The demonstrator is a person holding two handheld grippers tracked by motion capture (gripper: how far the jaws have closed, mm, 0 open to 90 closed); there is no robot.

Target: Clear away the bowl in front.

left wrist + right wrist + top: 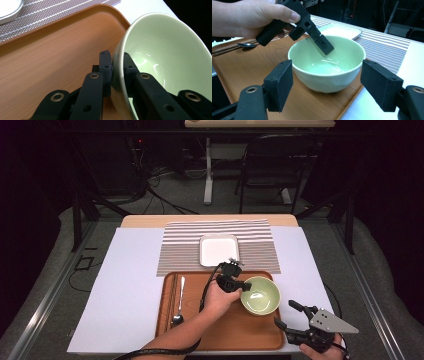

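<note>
A pale green bowl (261, 295) (162, 50) (327, 67) stands upright at the right end of the wooden tray (200, 330). My left gripper (245, 286) (116, 58) is shut on the bowl's left rim, one jaw inside the bowl and one outside. In the right gripper view the inner jaw of the left gripper (324, 46) reaches down into the bowl, held by a hand. My right gripper (286, 314) (329, 85) stands open at the tray's front right corner. It points at the bowl with nothing between its pads.
A spoon (179, 305) and chopsticks (171, 292) lie along the tray's left side. Behind the tray a white square plate (219, 250) sits on a striped placemat (180, 250). A white sheet (125, 285) covers the table around them.
</note>
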